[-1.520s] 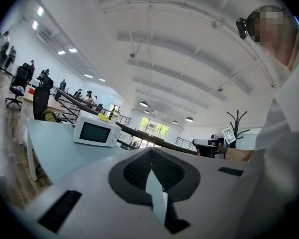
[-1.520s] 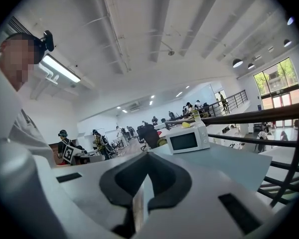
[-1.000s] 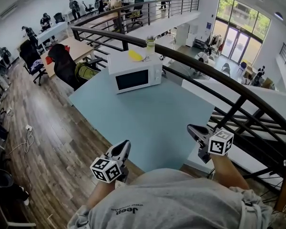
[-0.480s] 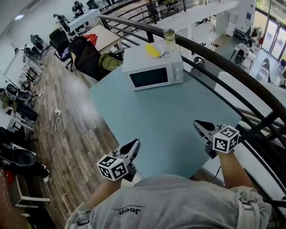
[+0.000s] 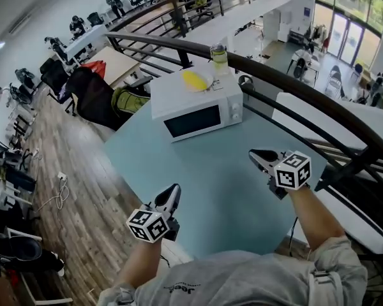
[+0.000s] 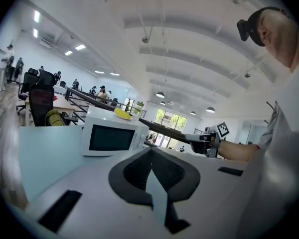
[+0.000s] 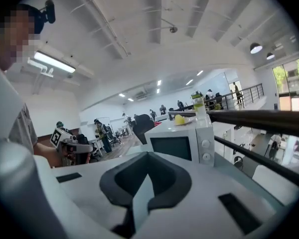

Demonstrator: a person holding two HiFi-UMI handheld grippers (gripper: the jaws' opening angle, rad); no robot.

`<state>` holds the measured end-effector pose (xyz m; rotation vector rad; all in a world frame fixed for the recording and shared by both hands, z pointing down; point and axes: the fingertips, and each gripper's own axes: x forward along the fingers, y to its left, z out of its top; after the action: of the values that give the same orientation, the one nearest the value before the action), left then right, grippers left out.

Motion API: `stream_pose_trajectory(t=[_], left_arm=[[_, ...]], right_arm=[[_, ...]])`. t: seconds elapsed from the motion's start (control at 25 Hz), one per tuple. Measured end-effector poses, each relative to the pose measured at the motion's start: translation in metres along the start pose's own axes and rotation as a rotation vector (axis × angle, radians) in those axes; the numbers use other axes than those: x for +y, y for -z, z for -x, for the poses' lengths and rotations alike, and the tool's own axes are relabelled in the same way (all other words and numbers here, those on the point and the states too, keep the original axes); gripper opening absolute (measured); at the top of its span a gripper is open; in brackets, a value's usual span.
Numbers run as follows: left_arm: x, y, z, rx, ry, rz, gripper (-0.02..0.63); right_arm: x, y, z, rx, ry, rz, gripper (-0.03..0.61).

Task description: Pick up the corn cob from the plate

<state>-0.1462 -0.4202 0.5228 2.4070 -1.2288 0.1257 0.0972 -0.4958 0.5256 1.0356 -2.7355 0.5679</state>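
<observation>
Approach step, judged: either gripper is needing to rise to the height of the microwave (image 5: 198,116) top and spread its jaws before closing across the corn cob (image 5: 194,80). The cob is lying on the plate (image 5: 207,81) there, well ahead of and above both sets of fingertips. Left gripper (image 5: 172,194): fingers pressing together on nothing, hovering over the near edge of the table (image 5: 230,190), tilting slightly down. Right gripper (image 5: 260,156): fingers likewise pressing together and empty, reaching further forward, forearm extending.
</observation>
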Motion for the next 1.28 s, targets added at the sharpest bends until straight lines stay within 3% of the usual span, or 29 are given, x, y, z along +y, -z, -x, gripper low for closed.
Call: stream_pose_trajectory(t=[0.16,0.28,0.48,0.56,0.8,1.04,1.28], left_arm=[[0.034,-0.035,-0.045,-0.045,0.022,-0.088,0.011],[0.057,-0.059,-0.074,-0.075,0.035,-0.103,0.011],[0.091,-0.098,-0.111,-0.111,0.019,-0.147,0.011],[0.103,-0.113,-0.129,-0.122,0.017,-0.143,0.011],[0.129,-0.144,-0.176,-0.141,0.005,-0.142,0.01],[0.162,-0.153,-0.21,-0.129,-0.025,-0.065,0.011],[0.177,-0.151,-0.229,-0.124,-0.047,-0.04,0.011]], right_arm=[[-0.018,-0.065,-0.046,0.035,0.051,0.142,0.017],[-0.04,-0.109,-0.086,0.056,0.081,0.219,0.017],[-0.074,-0.159,-0.162,0.102,0.089,0.283,0.028],[-0.09,-0.173,-0.192,0.116,0.087,0.262,0.074],[-0.134,-0.189,-0.274,0.143,0.073,0.152,0.15],[-0.174,-0.184,-0.332,0.225,0.102,0.134,0.213],[-0.186,-0.171,-0.373,0.306,0.083,0.126,0.296]])
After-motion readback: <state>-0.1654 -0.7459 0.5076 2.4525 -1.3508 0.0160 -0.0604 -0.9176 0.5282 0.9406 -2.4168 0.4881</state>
